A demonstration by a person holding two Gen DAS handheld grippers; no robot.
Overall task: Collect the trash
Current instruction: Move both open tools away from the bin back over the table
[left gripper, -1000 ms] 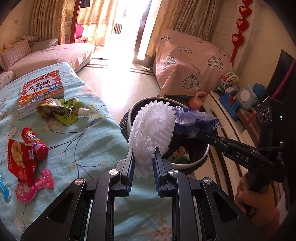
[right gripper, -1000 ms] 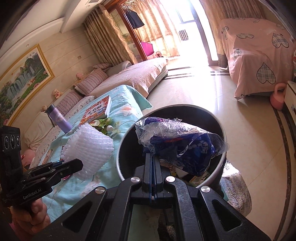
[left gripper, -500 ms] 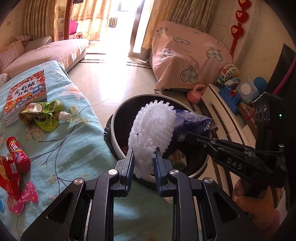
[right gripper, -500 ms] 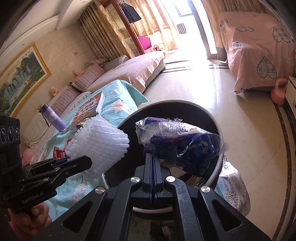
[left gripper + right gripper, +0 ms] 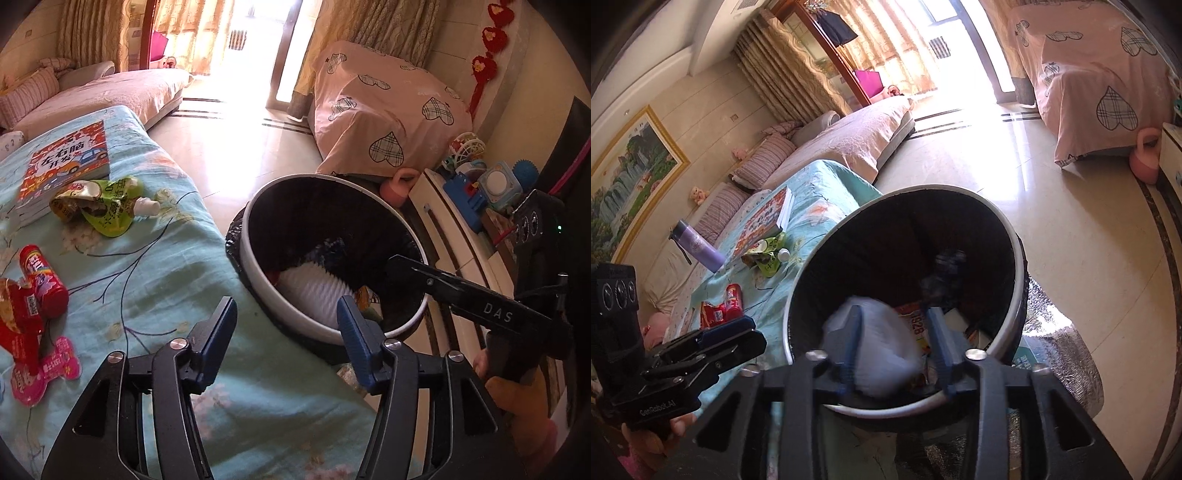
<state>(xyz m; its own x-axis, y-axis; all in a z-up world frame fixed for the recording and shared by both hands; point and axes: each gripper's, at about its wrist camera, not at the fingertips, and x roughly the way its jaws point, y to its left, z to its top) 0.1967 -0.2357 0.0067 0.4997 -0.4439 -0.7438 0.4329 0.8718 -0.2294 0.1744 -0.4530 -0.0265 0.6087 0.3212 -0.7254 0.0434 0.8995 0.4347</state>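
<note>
A round bin (image 5: 258, 266) with a white rim and black liner stands beside the bed; it also shows in the right wrist view (image 5: 1015, 258). The white foam net (image 5: 314, 291) lies inside it, blurred in the right wrist view (image 5: 882, 347). The blue plastic bag (image 5: 945, 269) is inside too. My left gripper (image 5: 286, 328) is open and empty over the bin's near rim. My right gripper (image 5: 895, 343) is open and empty above the bin. On the bed lie a green pouch (image 5: 99, 206), a red tube (image 5: 42, 280), a red wrapper (image 5: 18, 325) and a pink bone-shaped packet (image 5: 44, 373).
A book (image 5: 62, 166) lies on the turquoise bedspread (image 5: 155, 280), and a purple bottle (image 5: 698, 247) farther back. A covered pink chair (image 5: 388, 114), a pink kettlebell (image 5: 400, 184) and a white shelf with toys (image 5: 476, 188) stand past the bin.
Both grippers have opened. The white foam net and the blue bag have dropped into the bin.
</note>
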